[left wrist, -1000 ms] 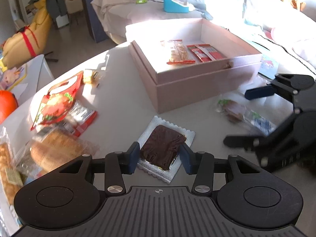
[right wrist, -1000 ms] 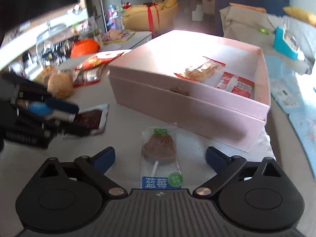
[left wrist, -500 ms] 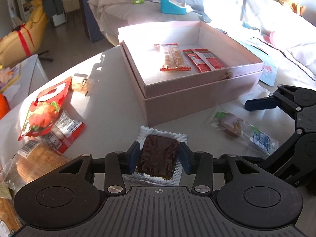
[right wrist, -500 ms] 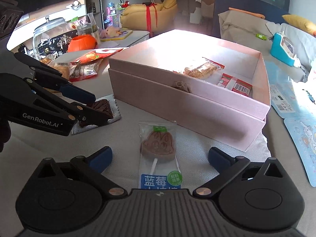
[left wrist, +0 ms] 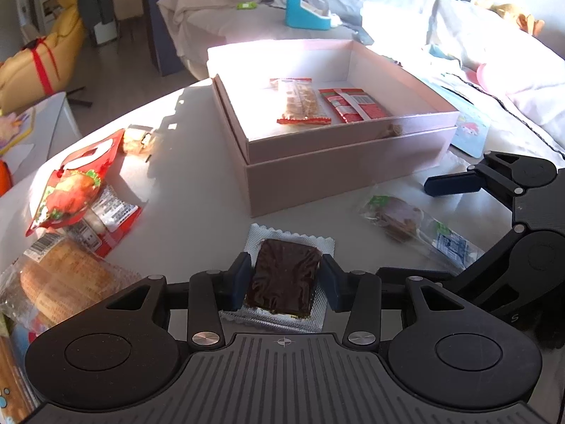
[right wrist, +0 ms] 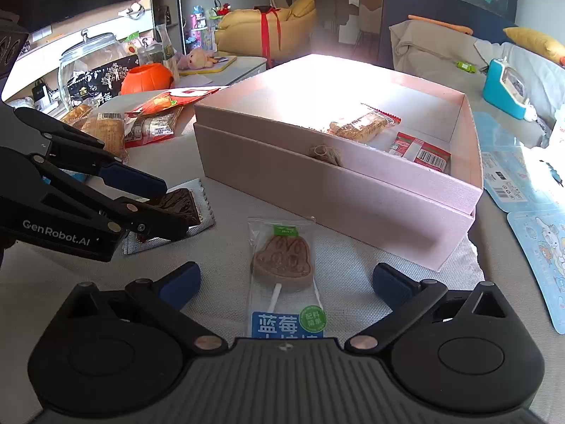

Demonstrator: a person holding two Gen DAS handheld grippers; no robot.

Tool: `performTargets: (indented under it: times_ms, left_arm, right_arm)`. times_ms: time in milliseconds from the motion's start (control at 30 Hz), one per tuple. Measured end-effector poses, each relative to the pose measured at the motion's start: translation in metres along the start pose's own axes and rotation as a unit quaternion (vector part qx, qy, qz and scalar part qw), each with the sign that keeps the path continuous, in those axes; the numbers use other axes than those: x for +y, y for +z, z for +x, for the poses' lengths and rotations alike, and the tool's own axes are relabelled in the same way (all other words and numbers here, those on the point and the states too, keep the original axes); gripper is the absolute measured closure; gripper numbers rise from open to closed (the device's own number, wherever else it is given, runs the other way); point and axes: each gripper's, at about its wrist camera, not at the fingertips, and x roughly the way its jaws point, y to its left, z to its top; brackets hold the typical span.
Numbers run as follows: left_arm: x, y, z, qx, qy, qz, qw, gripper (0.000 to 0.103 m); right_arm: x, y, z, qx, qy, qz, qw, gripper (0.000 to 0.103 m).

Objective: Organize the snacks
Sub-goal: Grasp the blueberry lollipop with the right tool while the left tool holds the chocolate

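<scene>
A dark chocolate brownie in a clear, silver-edged wrapper [left wrist: 282, 275] lies on the grey table, and my left gripper [left wrist: 286, 272] is shut on it, one blue pad against each long side. The right wrist view shows the same grip on the brownie [right wrist: 183, 201] from the side, by the left gripper [right wrist: 169, 208]. My right gripper [right wrist: 284, 279] is open wide, straddling a wrapped brown lollipop [right wrist: 282, 258] without touching it. Behind both stands the open pink box [left wrist: 335, 162], with a cracker bar packet [left wrist: 300, 100] and a red packet [left wrist: 349, 104] inside.
At the table's left lie a red strawberry bag [left wrist: 70, 183], bread packets [left wrist: 60, 279] and a small packet [left wrist: 137, 137]. Cartoon cards [right wrist: 540, 247] lie to the right of the box. A glass jar [right wrist: 88, 63] and an orange pumpkin pot [right wrist: 148, 77] stand further back.
The left gripper's jaws have narrowed onto the brownie, which now lies square between them instead of tilted. The right gripper and the lollipop have not moved.
</scene>
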Motion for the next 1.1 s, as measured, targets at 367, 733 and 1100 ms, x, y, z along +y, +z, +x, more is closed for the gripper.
performTargets:
  times_ms: [367, 733, 1100]
  left_arm:
    - [-0.01, -0.01, -0.012, 0.019, 0.025, 0.001, 0.9995, 0.058]
    - [0.019, -0.042, -0.042, 0.026, 0.062, -0.092, 0.9935, 0.058]
    - [0.006, -0.046, -0.044, 0.023, 0.059, -0.095, 0.9934, 0.054]
  right_arm:
    - [0.0, -0.001, 0.0, -0.001, 0.0, 0.0, 1.0, 0.0]
    - [-0.003, 0.005, 0.001, 0.009, 0.013, -0.012, 1.0, 0.0]
    - [0.0, 0.012, 0.003, 0.019, 0.02, -0.002, 1.0, 0.01]
